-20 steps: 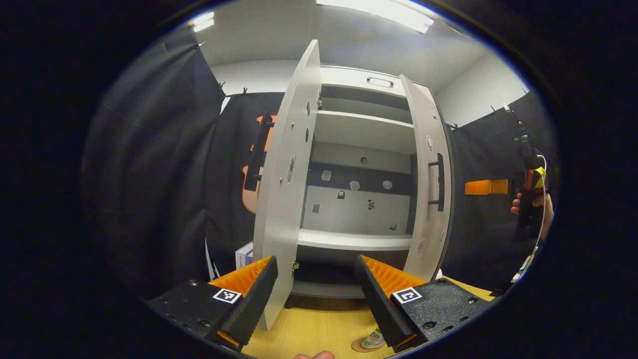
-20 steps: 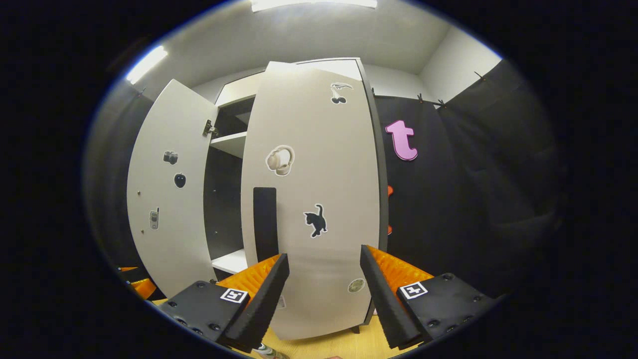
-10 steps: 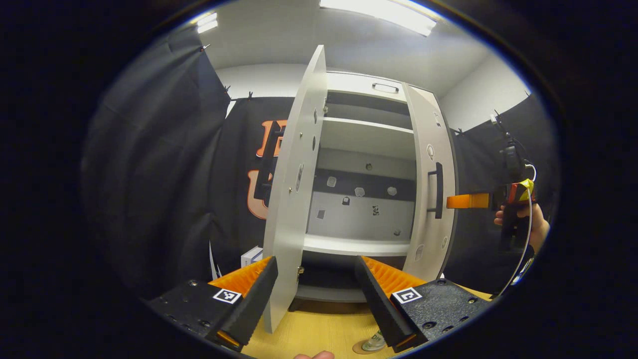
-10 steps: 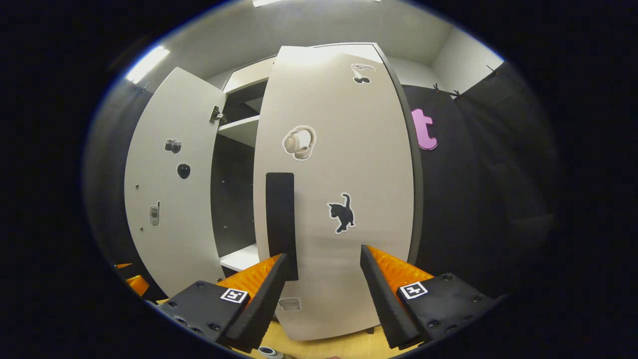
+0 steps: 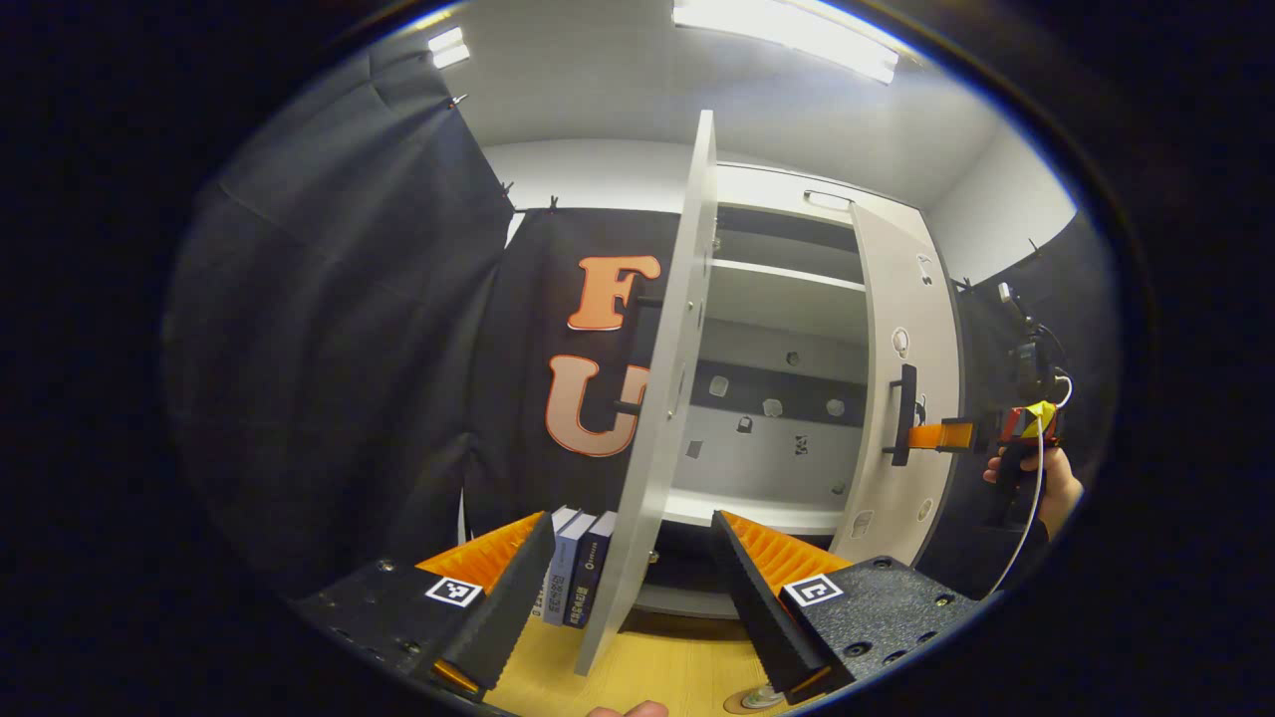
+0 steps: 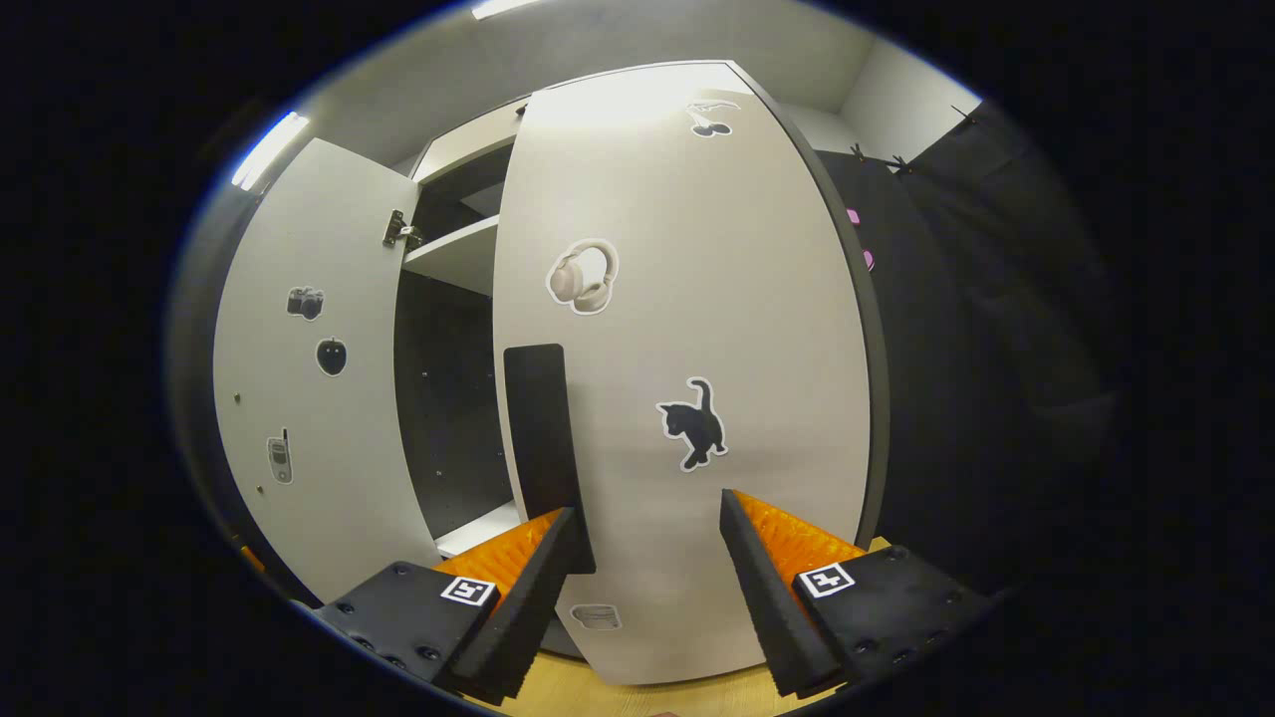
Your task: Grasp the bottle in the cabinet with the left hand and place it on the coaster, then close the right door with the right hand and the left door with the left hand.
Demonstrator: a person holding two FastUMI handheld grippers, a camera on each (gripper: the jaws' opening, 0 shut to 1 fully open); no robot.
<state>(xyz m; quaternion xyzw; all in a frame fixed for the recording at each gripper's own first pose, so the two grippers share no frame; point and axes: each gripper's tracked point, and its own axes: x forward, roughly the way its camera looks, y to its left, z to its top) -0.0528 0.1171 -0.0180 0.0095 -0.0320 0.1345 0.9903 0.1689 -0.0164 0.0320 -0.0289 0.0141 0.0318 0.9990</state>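
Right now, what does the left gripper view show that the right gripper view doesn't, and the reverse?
Left gripper view: books beside the cabinet, the bottle on its coaster, the left door edge-on, and the right tool by the right door handle. Right gripper view: that door's front with a cat sticker, close ahead. Shared: both doors ajar, shelves, wooden table.

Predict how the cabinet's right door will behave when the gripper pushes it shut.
The right door is a flat panel that looks rigid, so it will likely swing as one piece without flexing. Its far edge appears to be the hinge side, so a push near the handle should turn it easily. The right gripper is open.
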